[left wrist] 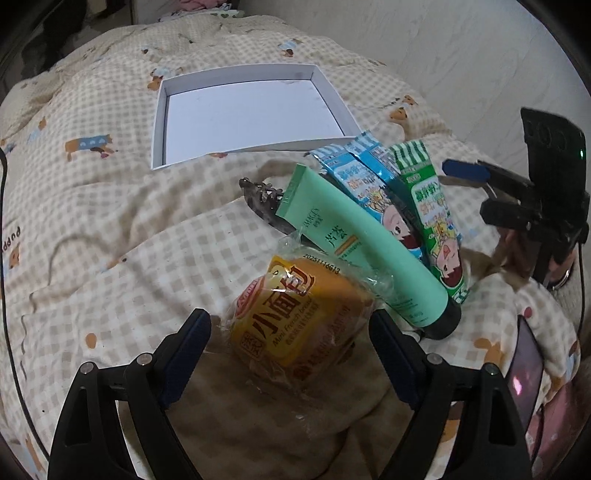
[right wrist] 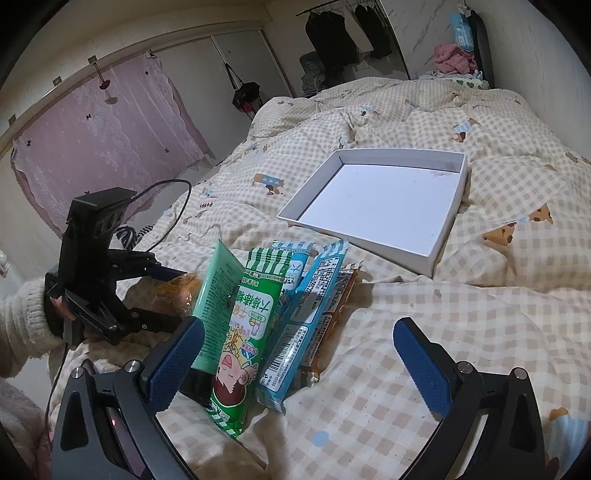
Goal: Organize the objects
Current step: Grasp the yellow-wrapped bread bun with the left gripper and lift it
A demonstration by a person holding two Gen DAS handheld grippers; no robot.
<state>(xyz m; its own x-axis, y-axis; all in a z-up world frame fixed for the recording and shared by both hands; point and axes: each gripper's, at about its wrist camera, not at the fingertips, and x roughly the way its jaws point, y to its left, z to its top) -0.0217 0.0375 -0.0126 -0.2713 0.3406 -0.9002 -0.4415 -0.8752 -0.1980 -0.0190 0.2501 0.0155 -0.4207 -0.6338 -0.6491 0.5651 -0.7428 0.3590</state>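
A wrapped orange mini bread (left wrist: 299, 317) lies on the checked quilt between the open fingers of my left gripper (left wrist: 290, 338). Beside it lie a mint green tube (left wrist: 354, 236), a green striped snack pack (left wrist: 432, 210), blue snack packs (left wrist: 358, 173) and a dark hair clip (left wrist: 262, 203). My right gripper (right wrist: 295, 354) is open over the green pack (right wrist: 243, 332) and a blue pack (right wrist: 306, 317), gripping neither. An empty white box tray (right wrist: 439, 251) lies beyond them; it also shows in the left wrist view (left wrist: 159, 122).
The quilt (right wrist: 480, 332) covers a bed against a wall on the right. A phone (left wrist: 524, 373) lies at the right of the pile. A pink curtain (right wrist: 103, 140) and hanging clothes (right wrist: 332, 33) stand past the bed's left side.
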